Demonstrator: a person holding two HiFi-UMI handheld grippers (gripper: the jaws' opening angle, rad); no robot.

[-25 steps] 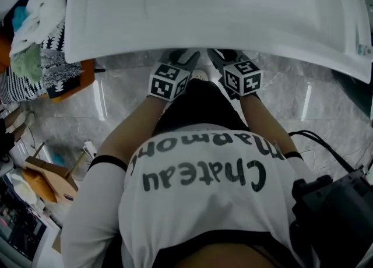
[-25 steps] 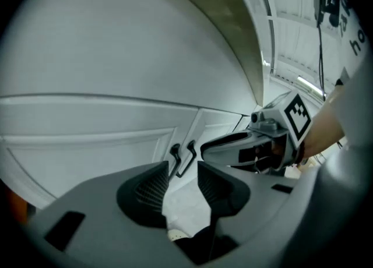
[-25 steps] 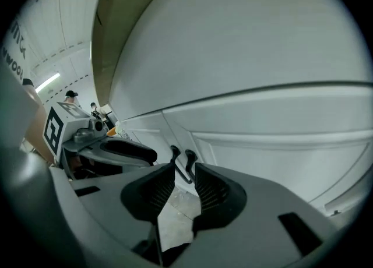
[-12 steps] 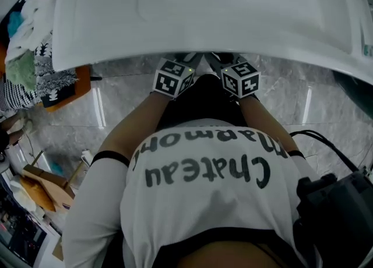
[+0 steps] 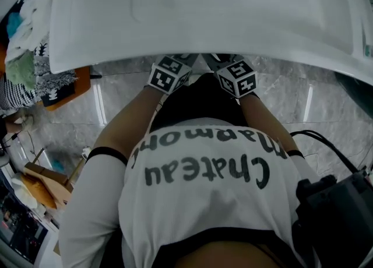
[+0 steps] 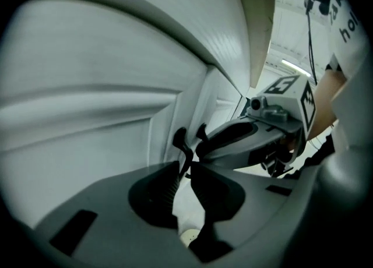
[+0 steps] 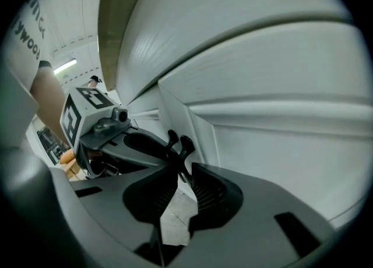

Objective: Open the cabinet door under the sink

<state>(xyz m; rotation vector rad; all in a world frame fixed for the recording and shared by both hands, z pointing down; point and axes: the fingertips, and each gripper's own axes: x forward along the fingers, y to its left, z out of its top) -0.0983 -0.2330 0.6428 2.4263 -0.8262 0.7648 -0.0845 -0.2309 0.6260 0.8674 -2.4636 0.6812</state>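
The white sink (image 5: 204, 16) fills the top of the head view. Both grippers reach under its front rim; only their marker cubes (image 5: 169, 74) (image 5: 236, 77) show there. Below the rim are the white panelled cabinet doors (image 6: 87, 127) (image 7: 280, 138), with two small black handles side by side at their meeting edges. My left gripper (image 6: 186, 170) is closing, with the left handle (image 6: 180, 140) between its tips and filling the gap. My right gripper (image 7: 185, 173) is closing on the right handle (image 7: 186, 143) the same way. Each gripper's body (image 6: 245, 138) (image 7: 134, 144) shows in the other's view.
A heap of clothes (image 5: 35, 57) lies on an orange stand at the left. The floor (image 5: 116, 103) is grey marble. Cardboard pieces (image 5: 41, 182) lie at the lower left. A black device with a cable (image 5: 338, 214) hangs at the person's right side.
Both marker cubes have slid a little further under the sink rim, rolled slightly and drawn closer together.
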